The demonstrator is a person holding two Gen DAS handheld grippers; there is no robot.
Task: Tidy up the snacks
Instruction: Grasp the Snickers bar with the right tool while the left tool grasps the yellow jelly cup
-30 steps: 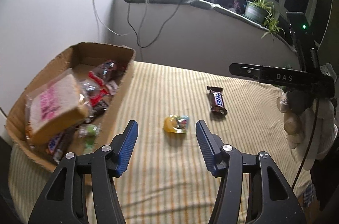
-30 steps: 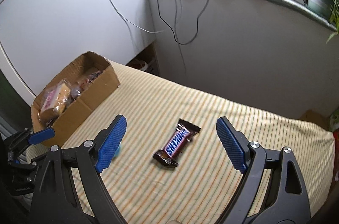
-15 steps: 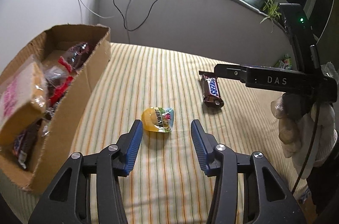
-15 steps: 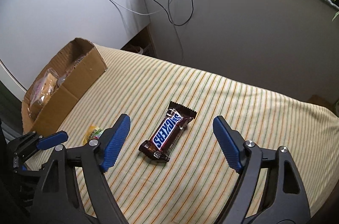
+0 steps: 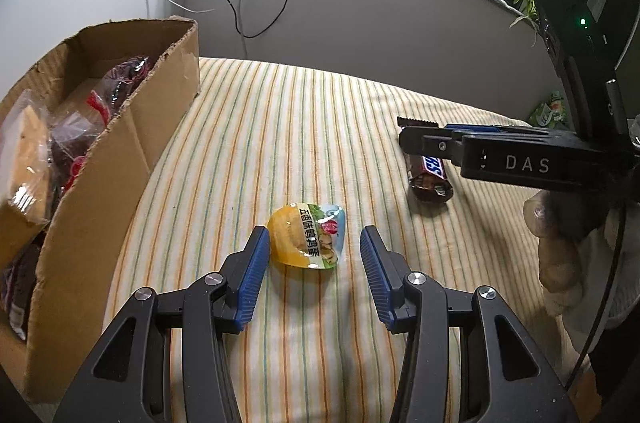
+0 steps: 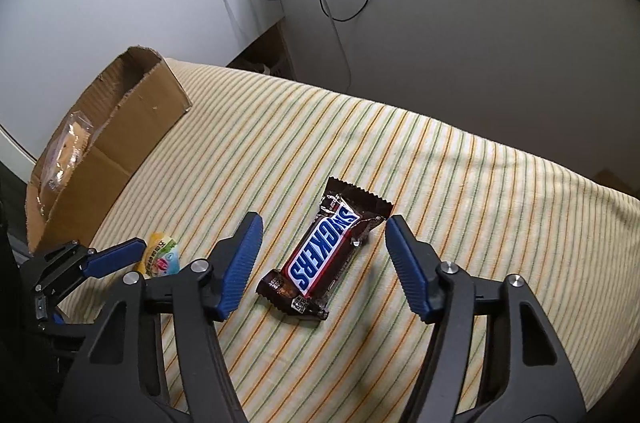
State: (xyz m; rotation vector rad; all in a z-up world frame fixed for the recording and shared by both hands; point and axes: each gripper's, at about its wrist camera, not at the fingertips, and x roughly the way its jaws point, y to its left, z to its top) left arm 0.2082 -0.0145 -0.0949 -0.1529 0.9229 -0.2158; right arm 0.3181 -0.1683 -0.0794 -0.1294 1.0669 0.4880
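Left claw (image 5: 312,261): wide open, holding nothing, its 2 blue pads either side of the egg pack (image 5: 307,241) and not touching it.
Right claw (image 6: 322,261): wide open too, empty, straddling the Snickers (image 6: 324,255), clear of the wrapper on both sides.
Egg pack: small yellow pouch lying flat on the striped tabletop (image 5: 280,127), near the middle, toward the near edge.
Snickers: flat on the cloth, well apart from the pouch, on the side away from the box, lying at a slant to the claw's line.
Box (image 5: 120,143): open cardboard carton along the tabletop's left edge.
Done so far: several wrapped snacks (image 5: 80,111) already sit in the box, among them a bagged sandwich.
Left to do: by my reckoning only these 2 items are loose, so the job looks near its end; each needs gripping, lifting and dropping into the box.
Step in hand: both claws look lined up for a grab, neither closed yet.
Watch for: the pouch is slick and low, so it may slide out.
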